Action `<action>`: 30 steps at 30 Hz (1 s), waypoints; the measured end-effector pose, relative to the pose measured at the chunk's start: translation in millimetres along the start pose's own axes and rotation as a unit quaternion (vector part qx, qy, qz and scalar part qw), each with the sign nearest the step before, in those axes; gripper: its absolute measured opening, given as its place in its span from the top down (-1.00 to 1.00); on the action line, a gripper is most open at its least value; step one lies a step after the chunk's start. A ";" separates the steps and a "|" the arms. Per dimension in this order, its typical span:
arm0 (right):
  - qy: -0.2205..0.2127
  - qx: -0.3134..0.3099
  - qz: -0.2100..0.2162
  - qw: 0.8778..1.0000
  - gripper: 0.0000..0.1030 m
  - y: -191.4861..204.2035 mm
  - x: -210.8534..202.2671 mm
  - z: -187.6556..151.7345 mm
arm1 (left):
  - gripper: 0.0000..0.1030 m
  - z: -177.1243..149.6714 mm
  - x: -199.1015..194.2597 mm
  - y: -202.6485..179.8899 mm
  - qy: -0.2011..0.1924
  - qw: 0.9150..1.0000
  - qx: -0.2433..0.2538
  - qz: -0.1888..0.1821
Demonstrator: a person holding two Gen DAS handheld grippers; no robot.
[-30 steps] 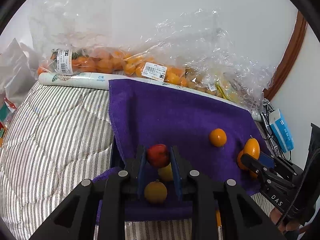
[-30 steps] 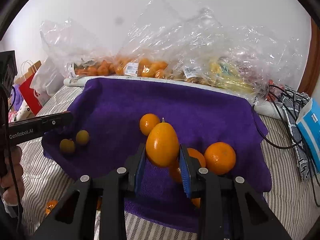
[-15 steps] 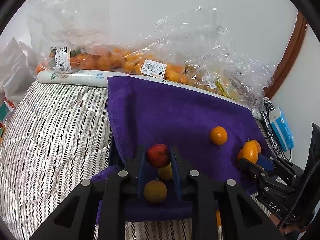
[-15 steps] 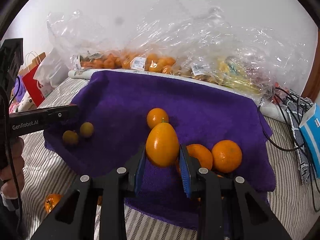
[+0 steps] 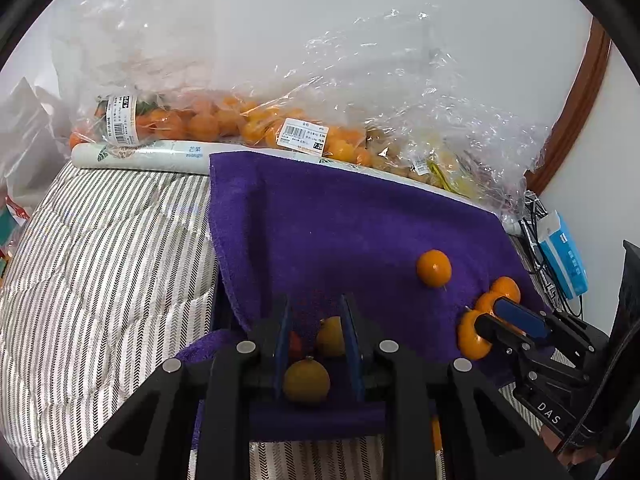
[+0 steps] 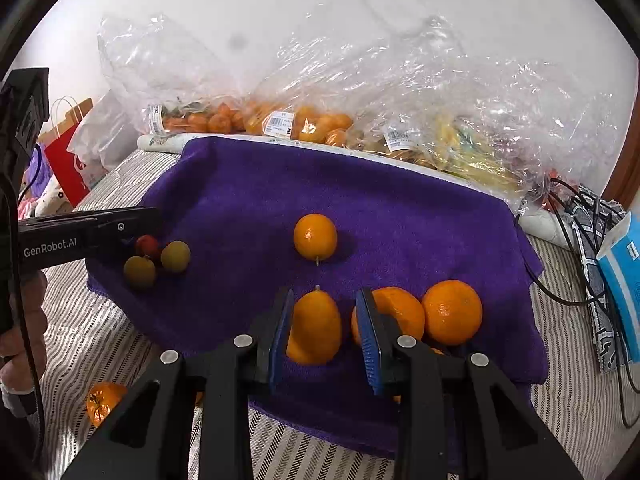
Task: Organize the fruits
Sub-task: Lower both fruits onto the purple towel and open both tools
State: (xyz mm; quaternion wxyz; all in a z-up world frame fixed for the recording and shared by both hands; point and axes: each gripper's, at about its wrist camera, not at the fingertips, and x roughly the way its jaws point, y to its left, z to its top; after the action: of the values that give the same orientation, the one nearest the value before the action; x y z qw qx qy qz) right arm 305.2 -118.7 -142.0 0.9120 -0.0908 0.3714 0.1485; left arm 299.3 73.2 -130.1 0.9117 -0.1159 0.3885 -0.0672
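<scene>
A purple towel (image 6: pixel 360 208) (image 5: pixel 340 220) lies on the striped bed. My left gripper (image 5: pixel 314 312) is open; the small red fruit (image 5: pixel 295 342) (image 6: pixel 146 245) lies on the towel beside two yellow-green fruits (image 5: pixel 306 378) (image 6: pixel 175 255). My right gripper (image 6: pixel 324 308) is open around an oval orange fruit (image 6: pixel 316 326) that rests on the towel next to two round oranges (image 6: pixel 452 312). Another orange (image 6: pixel 315 237) (image 5: pixel 433 268) sits mid-towel.
Clear plastic bags of oranges (image 6: pixel 304 124) and other fruit line the wall behind the towel. A loose orange (image 6: pixel 102 402) lies on the striped bedding at front left. Cables (image 6: pixel 576 216) and a blue box (image 6: pixel 620 280) lie at the right; a red bag (image 6: pixel 68 164) at left.
Both grippers lowered and opened. The left let go of the red fruit beside the yellow-green ones; the right let go of the oval orange beside the round oranges.
</scene>
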 end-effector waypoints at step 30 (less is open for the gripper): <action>-0.040 0.024 0.011 0.999 0.11 20.8 -64.7 -0.9 | 0.32 -0.8 -60.7 2.2 -0.036 0.999 -0.010 0.016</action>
State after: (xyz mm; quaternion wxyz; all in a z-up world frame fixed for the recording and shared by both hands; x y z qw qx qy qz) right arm 253.6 -112.5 -98.2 0.9265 -0.0585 0.3389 0.1525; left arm 257.0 88.1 -89.2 0.9250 -0.1210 0.3575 -0.0448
